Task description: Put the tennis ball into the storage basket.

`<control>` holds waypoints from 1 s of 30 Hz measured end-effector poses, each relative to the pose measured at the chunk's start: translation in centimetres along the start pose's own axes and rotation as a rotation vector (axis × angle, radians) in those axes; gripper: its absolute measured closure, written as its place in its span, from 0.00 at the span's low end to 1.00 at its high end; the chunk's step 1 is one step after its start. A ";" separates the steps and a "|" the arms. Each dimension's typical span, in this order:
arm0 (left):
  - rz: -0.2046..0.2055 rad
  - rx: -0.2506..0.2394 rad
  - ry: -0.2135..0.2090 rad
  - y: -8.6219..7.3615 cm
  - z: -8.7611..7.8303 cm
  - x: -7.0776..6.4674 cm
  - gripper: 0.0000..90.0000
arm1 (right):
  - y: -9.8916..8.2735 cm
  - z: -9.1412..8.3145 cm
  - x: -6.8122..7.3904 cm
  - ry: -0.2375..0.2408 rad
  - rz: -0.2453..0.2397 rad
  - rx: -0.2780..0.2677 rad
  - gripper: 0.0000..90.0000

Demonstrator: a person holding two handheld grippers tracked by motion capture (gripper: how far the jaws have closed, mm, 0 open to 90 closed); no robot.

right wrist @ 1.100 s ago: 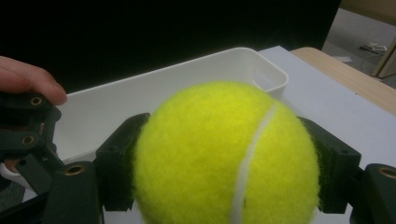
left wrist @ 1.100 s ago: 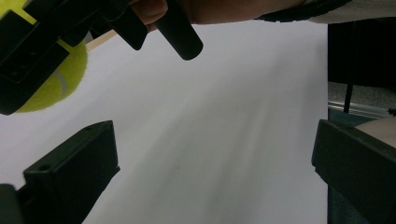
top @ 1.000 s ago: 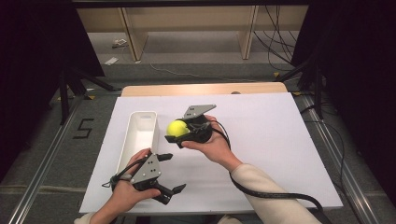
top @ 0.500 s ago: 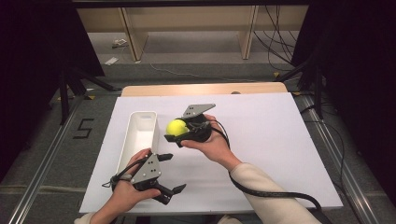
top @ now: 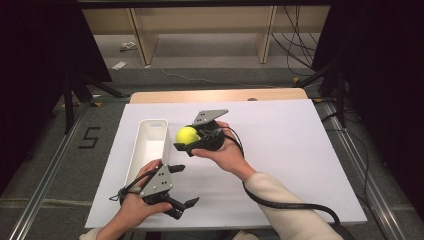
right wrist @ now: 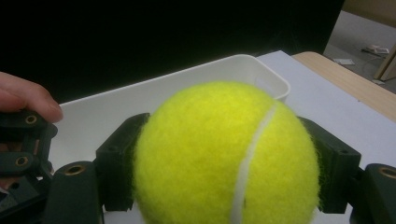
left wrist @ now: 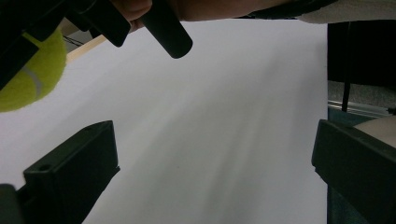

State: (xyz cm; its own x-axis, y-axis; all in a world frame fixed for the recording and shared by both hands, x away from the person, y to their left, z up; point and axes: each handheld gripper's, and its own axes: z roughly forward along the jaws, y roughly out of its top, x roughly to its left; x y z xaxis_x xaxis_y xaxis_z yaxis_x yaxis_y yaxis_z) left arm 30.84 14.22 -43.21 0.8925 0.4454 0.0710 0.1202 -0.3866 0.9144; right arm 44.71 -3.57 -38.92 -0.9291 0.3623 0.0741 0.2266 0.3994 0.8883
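A yellow tennis ball (top: 187, 135) (right wrist: 224, 154) sits clamped between the jaws of my right gripper (top: 186, 139), held just above the white sheet, right beside the long white tray (top: 150, 145) (right wrist: 154, 98). The ball's edge (left wrist: 30, 74) also peeks in at the top left of the left gripper view. My left gripper (top: 181, 185) (left wrist: 210, 172) hovers near the front edge of the sheet, jaws spread wide with nothing between them.
A white sheet (top: 280, 145) covers most of the wooden table (top: 220, 95). The tray lies lengthwise at the sheet's left side with nothing visible inside. A black cable (top: 290, 202) trails from the right gripper under the forearm. Shelving legs and floor cables lie beyond the table.
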 end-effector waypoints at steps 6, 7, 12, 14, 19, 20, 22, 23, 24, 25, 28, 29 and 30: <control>0.000 0.000 0.000 0.0 0.0 0.0 0.00 | 0.4 0.3 0.1 0.004 -0.004 -0.006 0.29; 0.001 0.001 -0.001 0.0 0.0 0.0 0.00 | 0.4 0.4 0.2 0.006 -0.003 -0.006 0.29; 0.001 0.000 -0.002 0.0 -0.1 0.0 0.00 | 0.4 0.7 0.2 0.008 -0.003 0.002 0.29; 0.001 0.000 -0.002 0.0 0.0 0.0 0.00 | 0.4 0.7 0.2 0.009 -0.005 0.004 0.29; 0.001 0.001 -0.001 0.0 0.0 0.0 0.00 | 0.6 0.8 0.2 0.012 -0.008 0.004 0.29; 0.000 0.001 -0.001 0.0 0.0 0.0 0.00 | 0.6 0.8 0.2 0.013 -0.009 0.004 0.29; 0.001 0.001 -0.001 0.0 0.0 0.0 0.00 | 0.7 0.8 0.2 0.012 -0.011 0.005 0.29; 0.001 0.001 -0.001 0.0 0.0 0.0 0.00 | 0.7 0.8 0.2 0.009 -0.010 0.000 0.29; 0.001 0.000 -0.001 0.0 0.0 0.0 0.00 | 0.7 0.9 0.2 0.009 -0.010 -0.001 0.29; 0.000 0.000 -0.001 0.0 0.0 0.0 0.00 | 0.8 0.9 0.2 0.008 -0.010 0.000 0.29; 0.001 0.001 -0.002 0.0 0.0 0.0 0.00 | 0.8 1.0 0.2 0.013 -0.011 0.004 0.29; 0.001 0.001 -0.002 0.0 0.0 0.0 0.00 | 0.8 1.0 0.2 0.014 -0.011 0.002 0.29; 0.001 0.001 -0.002 0.0 0.0 0.0 0.00 | 0.9 1.0 0.3 0.013 -0.009 0.002 0.29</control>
State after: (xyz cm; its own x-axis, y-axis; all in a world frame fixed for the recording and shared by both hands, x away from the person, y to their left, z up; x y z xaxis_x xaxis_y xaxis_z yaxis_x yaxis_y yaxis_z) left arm 30.82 14.23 -43.21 0.8935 0.4434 0.0715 0.1196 -0.3883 0.9137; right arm 44.96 -2.26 -38.61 -0.9350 0.3473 0.0717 0.2183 0.4042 0.8882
